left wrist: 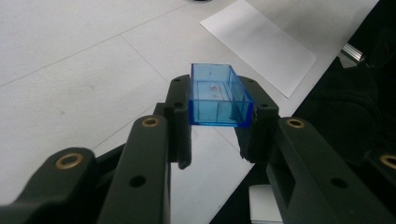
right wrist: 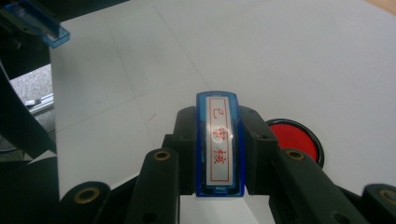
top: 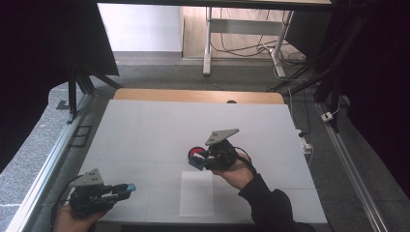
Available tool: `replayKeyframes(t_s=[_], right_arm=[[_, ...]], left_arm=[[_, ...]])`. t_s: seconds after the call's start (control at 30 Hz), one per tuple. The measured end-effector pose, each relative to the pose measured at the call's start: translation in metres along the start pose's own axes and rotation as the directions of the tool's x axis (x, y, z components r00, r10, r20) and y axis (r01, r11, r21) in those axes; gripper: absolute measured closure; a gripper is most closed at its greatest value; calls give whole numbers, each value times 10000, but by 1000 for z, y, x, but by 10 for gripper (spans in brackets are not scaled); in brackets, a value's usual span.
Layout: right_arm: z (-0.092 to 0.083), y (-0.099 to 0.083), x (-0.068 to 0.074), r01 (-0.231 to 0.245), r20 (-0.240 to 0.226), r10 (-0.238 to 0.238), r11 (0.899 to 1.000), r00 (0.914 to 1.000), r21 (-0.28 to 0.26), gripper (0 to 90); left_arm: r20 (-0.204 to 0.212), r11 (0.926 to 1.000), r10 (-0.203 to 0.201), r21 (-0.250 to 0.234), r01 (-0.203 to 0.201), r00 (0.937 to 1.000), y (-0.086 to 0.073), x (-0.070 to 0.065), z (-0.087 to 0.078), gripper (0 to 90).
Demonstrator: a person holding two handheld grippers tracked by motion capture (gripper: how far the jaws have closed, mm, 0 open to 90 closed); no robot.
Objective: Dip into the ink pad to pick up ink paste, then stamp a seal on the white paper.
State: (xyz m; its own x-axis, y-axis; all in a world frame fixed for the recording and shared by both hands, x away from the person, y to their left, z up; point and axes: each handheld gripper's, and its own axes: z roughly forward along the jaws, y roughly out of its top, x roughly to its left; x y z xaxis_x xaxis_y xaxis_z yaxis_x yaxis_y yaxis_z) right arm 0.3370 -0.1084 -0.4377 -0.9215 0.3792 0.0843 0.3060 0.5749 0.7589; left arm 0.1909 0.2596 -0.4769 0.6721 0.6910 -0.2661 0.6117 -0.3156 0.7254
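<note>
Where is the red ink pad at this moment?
The red ink pad lies on the white table, just right of centre in the high view, right beside the right gripper, which holds a blue stamp next to it.

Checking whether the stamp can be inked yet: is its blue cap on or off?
Off. The left gripper holds the empty blue cap, while the right gripper holds the stamp near the red ink pad.

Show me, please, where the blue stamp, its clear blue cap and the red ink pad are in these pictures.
blue stamp point(right wrist: 219, 144), right gripper view, on its labelled white face.
clear blue cap point(left wrist: 218, 95), left gripper view, on its open hollow top.
red ink pad point(right wrist: 293, 136), right gripper view, on its red surface.
</note>
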Motion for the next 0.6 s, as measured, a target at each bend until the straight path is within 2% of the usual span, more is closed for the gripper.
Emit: replayKeyframes(t_s=[0.33,0.6], right_arm=[[-7,-6,15,425,-141,-423,9990,9990,122,707],[-7,-14,17,294,-230,-290,9994,9993,176,708]], left_arm=[[9,10000,12,-2,-12,10000,0,0,0,682],[40,10000,-28,-26,28,10000,0,1,0,682]])
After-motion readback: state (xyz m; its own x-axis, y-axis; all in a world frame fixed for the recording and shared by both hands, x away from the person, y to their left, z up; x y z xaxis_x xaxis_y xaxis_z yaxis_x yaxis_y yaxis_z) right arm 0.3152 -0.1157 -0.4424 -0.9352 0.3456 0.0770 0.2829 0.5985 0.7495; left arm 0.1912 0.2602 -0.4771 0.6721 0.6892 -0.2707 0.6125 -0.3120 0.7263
